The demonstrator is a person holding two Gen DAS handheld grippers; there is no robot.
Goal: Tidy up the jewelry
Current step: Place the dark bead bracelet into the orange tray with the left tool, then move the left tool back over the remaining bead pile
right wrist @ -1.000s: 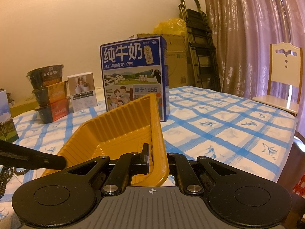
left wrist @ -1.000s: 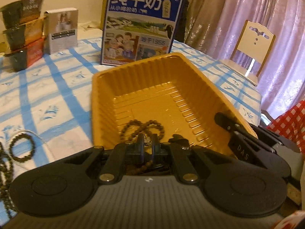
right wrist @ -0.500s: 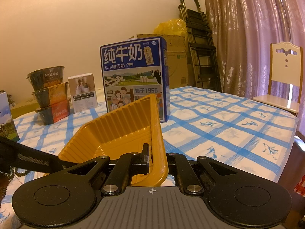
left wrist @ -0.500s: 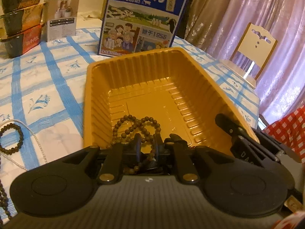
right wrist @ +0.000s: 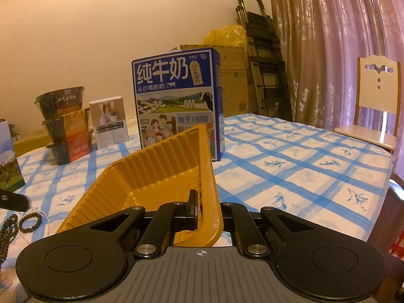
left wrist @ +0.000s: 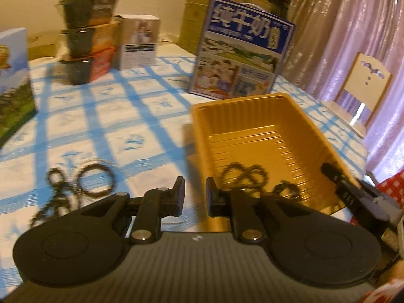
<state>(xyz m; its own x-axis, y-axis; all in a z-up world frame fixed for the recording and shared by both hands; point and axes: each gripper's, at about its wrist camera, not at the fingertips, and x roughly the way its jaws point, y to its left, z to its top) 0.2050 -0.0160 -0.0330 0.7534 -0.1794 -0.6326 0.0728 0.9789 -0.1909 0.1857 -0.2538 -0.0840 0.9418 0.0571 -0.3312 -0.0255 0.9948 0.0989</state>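
Note:
An orange plastic tray (left wrist: 272, 116) sits on the checked tablecloth; a brown bead string (left wrist: 243, 176) lies on its floor. My left gripper (left wrist: 194, 197) is open and empty, above the tray's near-left corner. More bead jewelry lies left of the tray: a dark bracelet (left wrist: 94, 179) and a bead strand (left wrist: 54, 194). My right gripper (right wrist: 205, 212) is shut on the tray's near right wall (right wrist: 209, 176). The bracelet (right wrist: 30, 222) and strand (right wrist: 8, 229) show at the left of the right wrist view.
A blue milk carton (left wrist: 240, 58) stands behind the tray. Stacked food bowls (left wrist: 85, 40), a small white box (left wrist: 140, 43) and a picture box (left wrist: 12, 80) stand at the back left. A white chair (left wrist: 363, 88) stands beyond the table's right edge.
My left gripper opened, let the brown bead string drop into the tray, and swung up and left out of it. The right gripper still holds the tray wall.

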